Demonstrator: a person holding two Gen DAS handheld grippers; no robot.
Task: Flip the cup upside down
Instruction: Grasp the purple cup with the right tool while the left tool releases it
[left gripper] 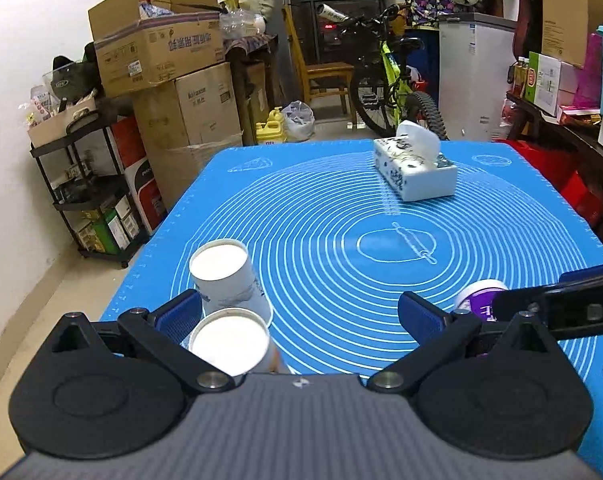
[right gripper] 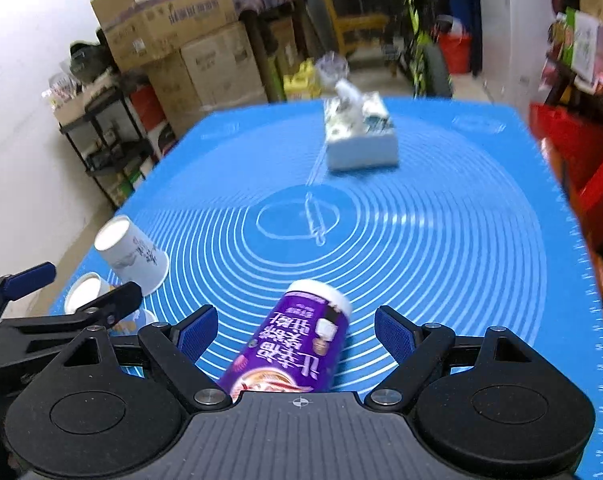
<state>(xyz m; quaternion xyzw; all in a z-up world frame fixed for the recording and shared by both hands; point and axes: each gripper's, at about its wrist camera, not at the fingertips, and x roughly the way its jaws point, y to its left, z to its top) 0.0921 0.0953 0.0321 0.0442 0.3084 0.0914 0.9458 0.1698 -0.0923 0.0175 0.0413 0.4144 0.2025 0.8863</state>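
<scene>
Two white paper cups [left gripper: 225,276] stand upside down at the near left of the blue silicone mat [left gripper: 341,208], beside the spread left gripper [left gripper: 301,316]. The right gripper [right gripper: 295,334], fingers wide apart, straddles a tilted purple cup with a white base [right gripper: 297,340] without pinching it.

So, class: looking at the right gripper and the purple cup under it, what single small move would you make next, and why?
Probably shut the right gripper on the purple cup. Its jaws stand open on either side of the cup, apart from it. The cup looks already upside down and tilted, its white base pointing away on the blue mat, so a grip would let it be righted or steadied.
</scene>
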